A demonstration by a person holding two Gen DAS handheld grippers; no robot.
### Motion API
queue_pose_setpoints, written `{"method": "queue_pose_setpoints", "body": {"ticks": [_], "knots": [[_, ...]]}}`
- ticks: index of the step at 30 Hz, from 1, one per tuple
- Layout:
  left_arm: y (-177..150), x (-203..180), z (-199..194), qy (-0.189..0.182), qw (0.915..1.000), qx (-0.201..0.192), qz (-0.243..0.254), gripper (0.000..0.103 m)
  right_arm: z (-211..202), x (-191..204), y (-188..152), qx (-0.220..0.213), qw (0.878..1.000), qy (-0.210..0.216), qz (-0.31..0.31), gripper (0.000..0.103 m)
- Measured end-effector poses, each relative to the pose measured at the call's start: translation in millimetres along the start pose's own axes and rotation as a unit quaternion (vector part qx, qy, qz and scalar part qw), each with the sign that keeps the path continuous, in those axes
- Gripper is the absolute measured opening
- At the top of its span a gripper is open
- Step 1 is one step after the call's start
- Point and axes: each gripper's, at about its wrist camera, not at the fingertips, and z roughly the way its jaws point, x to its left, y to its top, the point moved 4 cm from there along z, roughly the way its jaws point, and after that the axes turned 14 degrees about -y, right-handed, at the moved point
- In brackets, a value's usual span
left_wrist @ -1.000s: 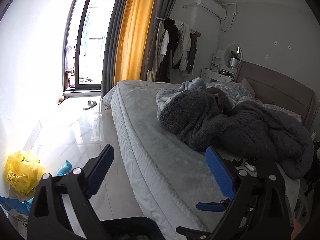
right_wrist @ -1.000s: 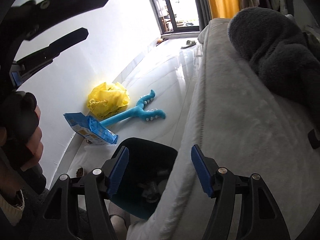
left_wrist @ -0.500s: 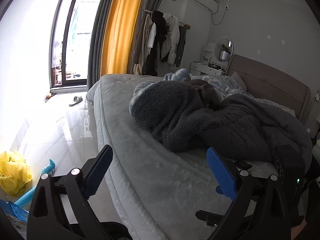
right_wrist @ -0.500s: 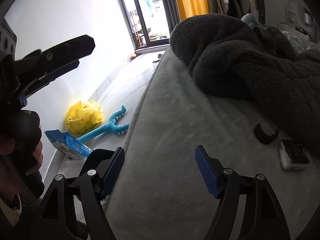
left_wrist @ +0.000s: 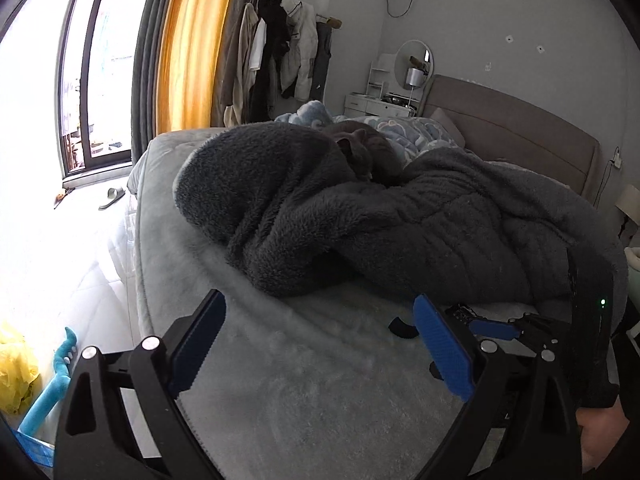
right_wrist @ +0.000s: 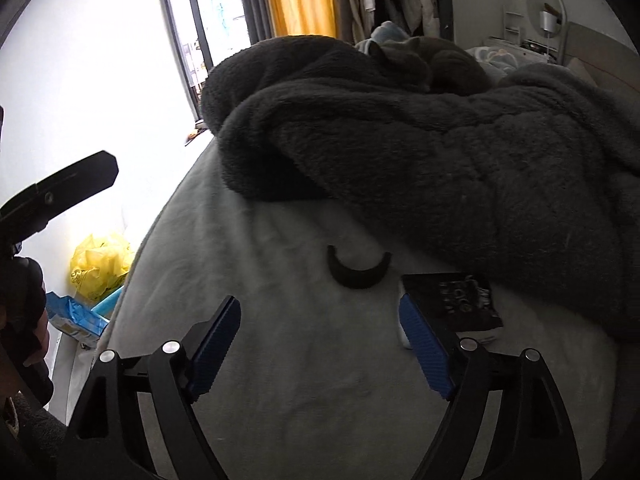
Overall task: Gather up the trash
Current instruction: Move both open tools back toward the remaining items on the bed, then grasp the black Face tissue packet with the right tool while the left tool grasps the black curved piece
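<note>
So the right tool (right_wrist: 320, 344) hangs over the bed (right_wrist: 312, 400) with its jaws spread wide and nothing in them, and the left tool (left_wrist: 320, 344) is just as wide and empty off to the side. The trash looks like the dark wrapper (right_wrist: 456, 300) lying flat on the sheet just past the right blue pad, tucked against the edge of the grey blanket (right_wrist: 460, 152), with a black crescent piece (right_wrist: 358, 270) just beside it. I'd come in low, slide one pad under the wrapper's near edge and pinch only that, since fluffy blanket could get caught too. Mind the cat (right_wrist: 424, 60) sleeping up top
</note>
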Motion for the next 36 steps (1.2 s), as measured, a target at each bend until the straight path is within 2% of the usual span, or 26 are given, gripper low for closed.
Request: {"method": "queue_pose_setpoints", "body": {"ticks": [7, 17, 22, 23, 24, 27, 31, 36], "knots": [[-7.2, -15.9, 37.1, -0.029, 0.9989, 0.037, 0.002, 0.096, 17.5, -39.9, -0.3, 0.013, 0.999, -0.03, 0.039, 0.084], [-24.0, -41.4, 84.6, -0.067, 0.9931, 0.093, 0.024, 0.096, 54.3, -64.9, -4.4, 0.055, 0.995, -0.06, 0.061, 0.085], [-31.6, -48.3, 105.3, -0.08, 0.9901, 0.114, 0.021, 0.096, 68.2, -64.6, -4.4, 0.074, 0.994, -0.049, 0.059, 0.085], [-33.4, -48.0, 109.3, -0.079, 0.9897, 0.118, 0.017, 0.096, 70.6, -64.4, -3.6, 0.076, 0.994, -0.046, 0.059, 0.084], [-34.5, -47.4, 113.4, -0.079, 0.9892, 0.123, 0.013, 0.096, 71.4, -64.6, -3.8, 0.078, 0.994, -0.037, 0.062, 0.077], [-34.5, -47.4, 121.8, -0.084, 0.9883, 0.127, 0.001, 0.096, 72.2, -65.3, -4.1, 0.083, 0.994, -0.032, 0.058, 0.072], [-35.9, -48.9, 131.7, -0.087, 0.9876, 0.13, -0.009, 0.094, 66.1, -69.7, -4.6, 0.081, 0.995, -0.034, 0.042, 0.071], [-41.3, -52.0, 144.2, -0.073, 0.9866, 0.146, -0.008, 0.089, 56.5, -88.1, -3.4, 0.077, 0.995, -0.014, 0.062, 0.071]]}}
